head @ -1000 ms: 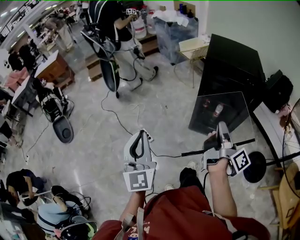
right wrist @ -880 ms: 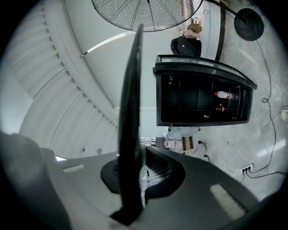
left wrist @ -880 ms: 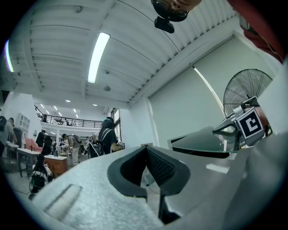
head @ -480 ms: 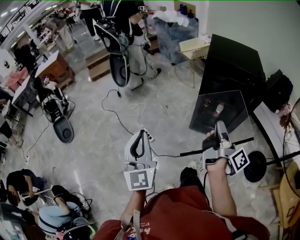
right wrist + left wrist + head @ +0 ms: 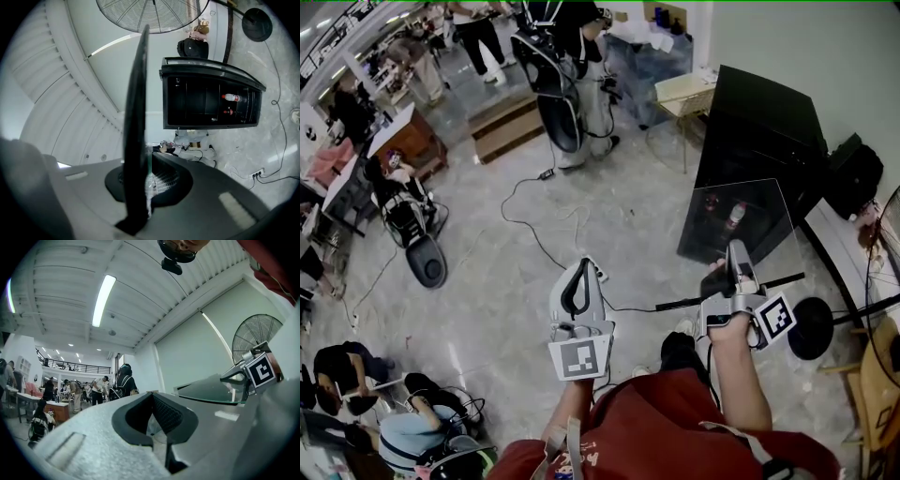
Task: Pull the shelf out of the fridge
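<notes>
task: pull done I judge, shelf (image 5: 757, 217) out, well apart from fridge (image 5: 764, 127) ahead of jaws | right gripper (image 5: 740, 255) jaws pinch shelf edge | left gripper (image 5: 580, 272) jaws pressed together, empty | left: I set shelf down

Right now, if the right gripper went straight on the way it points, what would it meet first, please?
Probably the open black fridge: the right gripper, shut on the glass shelf, points at its front. The shelf's far edge would likely arrive first; depth is hard to judge.
</notes>
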A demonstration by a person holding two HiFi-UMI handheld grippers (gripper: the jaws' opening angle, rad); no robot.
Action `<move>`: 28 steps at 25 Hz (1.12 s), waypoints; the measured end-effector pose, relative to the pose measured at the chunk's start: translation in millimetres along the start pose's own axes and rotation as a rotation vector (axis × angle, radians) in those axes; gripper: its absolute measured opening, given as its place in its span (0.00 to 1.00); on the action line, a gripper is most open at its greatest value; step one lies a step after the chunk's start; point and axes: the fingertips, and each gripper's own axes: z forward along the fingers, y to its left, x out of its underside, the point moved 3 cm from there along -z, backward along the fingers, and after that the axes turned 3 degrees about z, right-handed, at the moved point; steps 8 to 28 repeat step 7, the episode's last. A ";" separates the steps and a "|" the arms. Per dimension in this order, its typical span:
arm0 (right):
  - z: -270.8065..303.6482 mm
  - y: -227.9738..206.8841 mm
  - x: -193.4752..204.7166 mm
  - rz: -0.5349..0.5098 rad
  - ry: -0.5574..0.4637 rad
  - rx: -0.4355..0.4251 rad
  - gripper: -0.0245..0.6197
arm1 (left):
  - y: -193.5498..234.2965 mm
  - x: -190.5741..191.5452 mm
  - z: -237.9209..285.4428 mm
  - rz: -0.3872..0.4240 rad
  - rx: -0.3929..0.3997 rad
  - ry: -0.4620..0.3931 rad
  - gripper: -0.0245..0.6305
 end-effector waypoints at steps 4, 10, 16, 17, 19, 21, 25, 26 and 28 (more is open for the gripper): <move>-1.3 -4.4 -1.6 0.001 -0.004 0.005 0.05 | -6.3 1.8 1.3 0.005 0.010 0.001 0.03; -3.2 -6.1 -2.1 -0.002 -0.007 0.006 0.05 | -8.5 3.4 0.3 0.002 0.011 0.004 0.03; -3.2 -6.1 -2.1 -0.002 -0.007 0.006 0.05 | -8.5 3.4 0.3 0.002 0.011 0.004 0.03; -3.2 -6.1 -2.1 -0.002 -0.007 0.006 0.05 | -8.5 3.4 0.3 0.002 0.011 0.004 0.03; -3.2 -6.1 -2.1 -0.002 -0.007 0.006 0.05 | -8.5 3.4 0.3 0.002 0.011 0.004 0.03; -3.2 -6.1 -2.1 -0.002 -0.007 0.006 0.05 | -8.5 3.4 0.3 0.002 0.011 0.004 0.03; -3.2 -6.1 -2.1 -0.002 -0.007 0.006 0.05 | -8.5 3.4 0.3 0.002 0.011 0.004 0.03; -3.2 -6.1 -2.1 -0.002 -0.007 0.006 0.05 | -8.5 3.4 0.3 0.002 0.011 0.004 0.03; -3.2 -6.1 -2.1 -0.002 -0.007 0.006 0.05 | -8.5 3.4 0.3 0.002 0.011 0.004 0.03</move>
